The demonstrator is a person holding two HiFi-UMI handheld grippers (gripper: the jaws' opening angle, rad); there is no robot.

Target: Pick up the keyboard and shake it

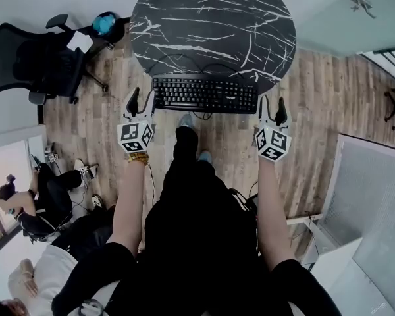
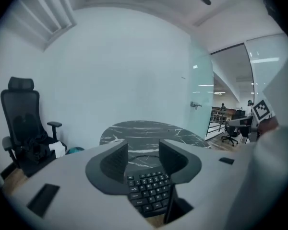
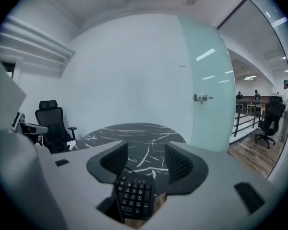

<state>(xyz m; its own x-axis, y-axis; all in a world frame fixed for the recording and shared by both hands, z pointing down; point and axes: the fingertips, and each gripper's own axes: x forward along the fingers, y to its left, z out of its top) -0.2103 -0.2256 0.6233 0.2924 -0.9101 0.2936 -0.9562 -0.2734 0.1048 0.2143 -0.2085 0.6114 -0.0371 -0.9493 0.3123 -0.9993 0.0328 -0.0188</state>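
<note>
A black keyboard hangs level at the near edge of the round black marble table, with wood floor showing under its near side. My left gripper is at its left end and my right gripper at its right end. In the left gripper view the keyboard runs low between the jaws of the left gripper. The right gripper view shows the keyboard the same way, low between the jaws of the right gripper. Both grippers look shut on the keyboard's ends. Its cable loops back over the table.
A black office chair stands at the left beside a teal object. People sit on the floor at the lower left. A frosted glass wall rises behind the table. My legs and feet are just below the keyboard.
</note>
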